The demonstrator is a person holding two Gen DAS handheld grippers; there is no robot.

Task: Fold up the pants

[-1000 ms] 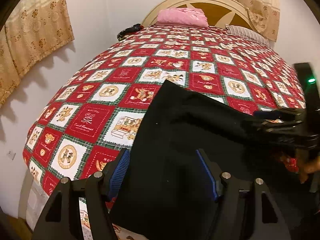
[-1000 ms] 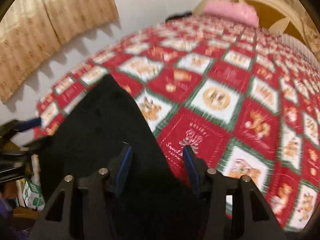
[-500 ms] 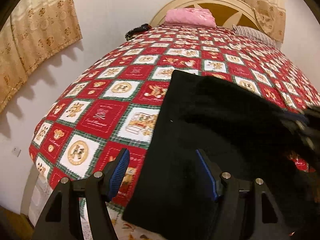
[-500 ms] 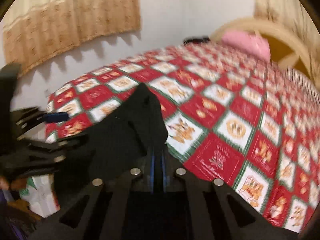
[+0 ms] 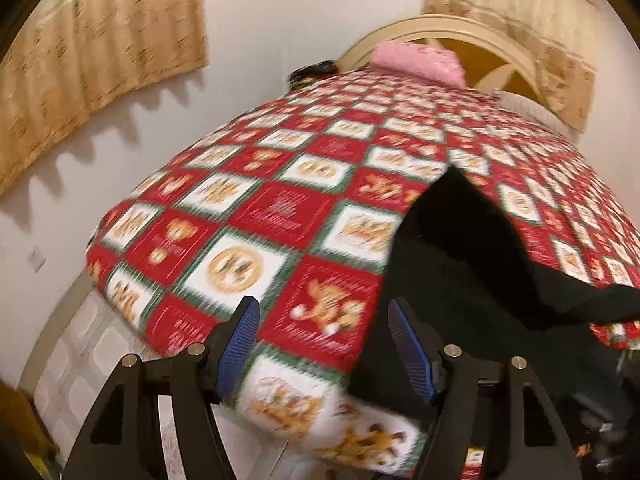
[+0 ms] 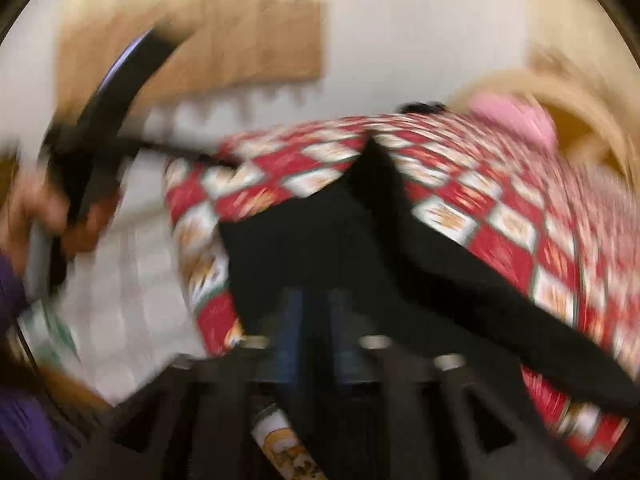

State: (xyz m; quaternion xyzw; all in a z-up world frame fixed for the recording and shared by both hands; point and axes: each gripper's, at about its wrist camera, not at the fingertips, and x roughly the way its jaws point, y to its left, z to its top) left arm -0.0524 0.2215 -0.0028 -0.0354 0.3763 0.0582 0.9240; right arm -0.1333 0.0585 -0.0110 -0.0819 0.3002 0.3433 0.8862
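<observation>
On the near right part of the bed, black pants (image 5: pixel 452 264) lie over a red, white and green patchwork quilt (image 5: pixel 256 240), one corner pointing toward the far end, the near edge hanging over the quilt's edge; quilt squares carry bear pictures and script lettering, too blurred to read. Left gripper (image 5: pixel 324 344) hovers over the quilt at the near edge, blue pads apart, nothing between them; the pants lie just right of its right finger. Right gripper (image 6: pixel 316 336) is heavily blurred, low over the near part of the pants; its jaws have just been opening, blue pads apart by a narrow gap; whether cloth lies between them cannot be told. At far end: pink pillow (image 5: pixel 416 60) against a cream headboard (image 5: pixel 460 26); beige curtain (image 5: pixel 100 64) on left wall. Hand (image 6: pixel 44 216) and purple sleeve (image 6: pixel 24 420) at left edge of right view.
</observation>
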